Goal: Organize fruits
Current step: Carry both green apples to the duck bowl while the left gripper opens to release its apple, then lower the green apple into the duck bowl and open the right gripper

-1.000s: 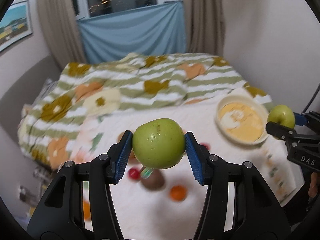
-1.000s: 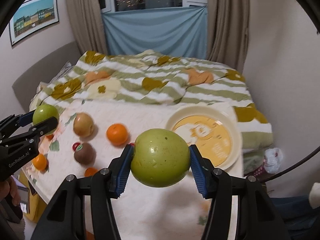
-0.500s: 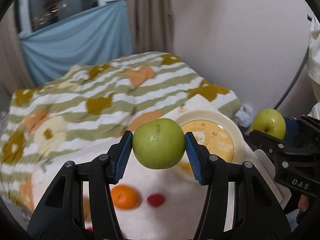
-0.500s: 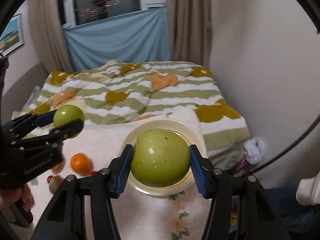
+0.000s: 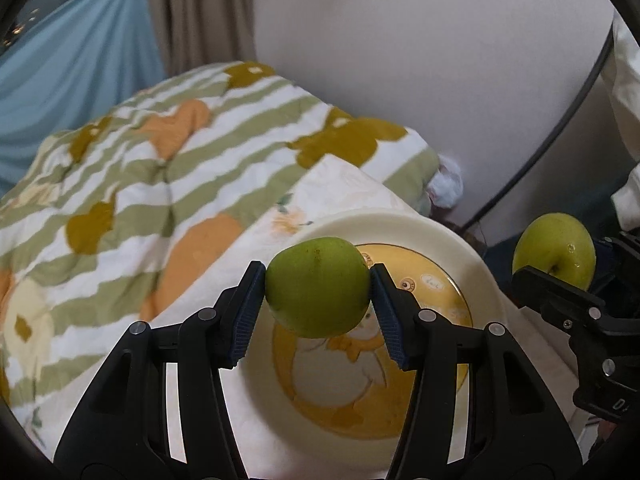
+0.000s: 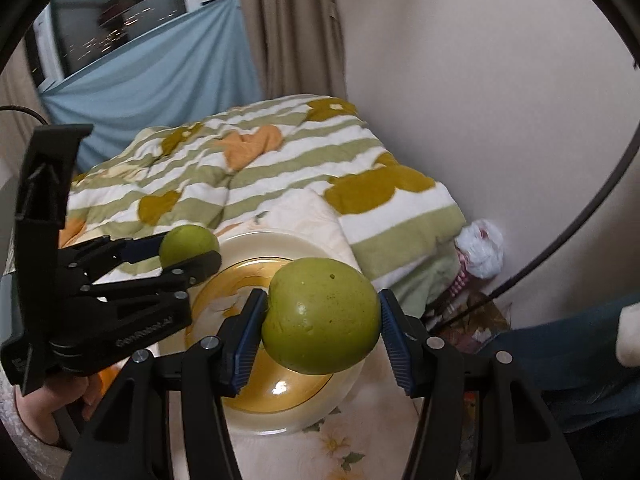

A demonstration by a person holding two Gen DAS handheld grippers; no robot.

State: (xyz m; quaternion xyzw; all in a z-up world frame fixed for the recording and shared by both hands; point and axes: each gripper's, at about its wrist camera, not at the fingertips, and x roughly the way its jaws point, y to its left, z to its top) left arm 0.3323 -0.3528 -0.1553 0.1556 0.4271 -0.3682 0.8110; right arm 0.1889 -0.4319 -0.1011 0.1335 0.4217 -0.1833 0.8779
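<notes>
I see my left hand-held gripper [image 5: 318, 294] pinching a green apple [image 5: 317, 286] and my right hand-held gripper [image 6: 322, 318] pinching a second apple [image 6: 322, 316], both seemingly above the yellow plate [image 5: 460, 252].

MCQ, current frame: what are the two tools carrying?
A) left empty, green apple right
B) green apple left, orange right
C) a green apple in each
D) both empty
C: the left tool is clamped on a green apple over the yellow plate, and the right tool grips a second green apple over the same plate.
</notes>
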